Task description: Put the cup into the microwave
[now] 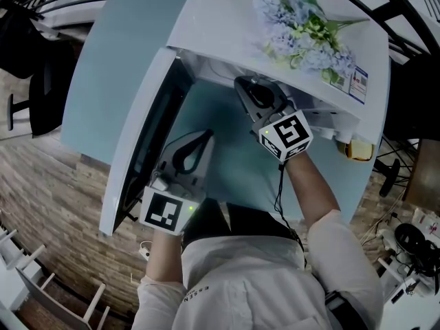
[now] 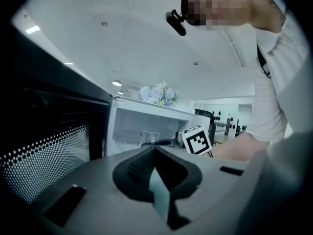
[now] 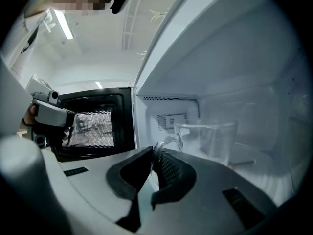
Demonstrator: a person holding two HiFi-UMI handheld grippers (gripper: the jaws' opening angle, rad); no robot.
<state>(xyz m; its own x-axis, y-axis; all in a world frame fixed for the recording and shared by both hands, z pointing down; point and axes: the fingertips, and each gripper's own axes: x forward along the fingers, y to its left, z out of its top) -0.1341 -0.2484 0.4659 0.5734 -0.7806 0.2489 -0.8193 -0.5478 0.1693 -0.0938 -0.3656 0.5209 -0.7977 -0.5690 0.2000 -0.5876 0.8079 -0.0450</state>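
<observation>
Standing on pale-blue table (image 1: 96, 60): white microwave (image 1: 227, 19), door (image 1: 148, 115) swung wide open to person's left. Door's dotted mesh window shows in both gripper views.

Item 1: cup (image 3: 208, 141). Clear glass, upright on cavity floor, inside microwave. Handle (image 3: 167, 142) points twd the opening. Base cut off by gripper body in right gripper view. From head view, cup wholly hidden under microwave roof. From left gripper view, only a faint glassy shape in cavity, hard to make out.

Item 2: right gripper (image 3: 154, 153). Nose inside cavity, jaws clamped on cup handle. Glass is thin and see-through, so the exact spot where it meets the pads is hard to read. In head view its tips are lost at roof edge; marker cube (image 1: 287, 135) and forearm are outside, w/ cable running along arm.

Item 3: left gripper (image 1: 204, 137). Outside microwave, just beside open door, over table. Jaws pressed together, nothing btwn them.

Item 4: flowers (image 1: 295, 29). Pale blue/white bunch w/ green leaves, lying on microwave top. Small printed card (image 1: 357, 82) at the corner next to them; print too small to read.

Item 5: yellowish obj (image 1: 359, 150). At microwave's far-right side, partly cut off; can't ID.

Person: white sleeves; lower body out of frame.
</observation>
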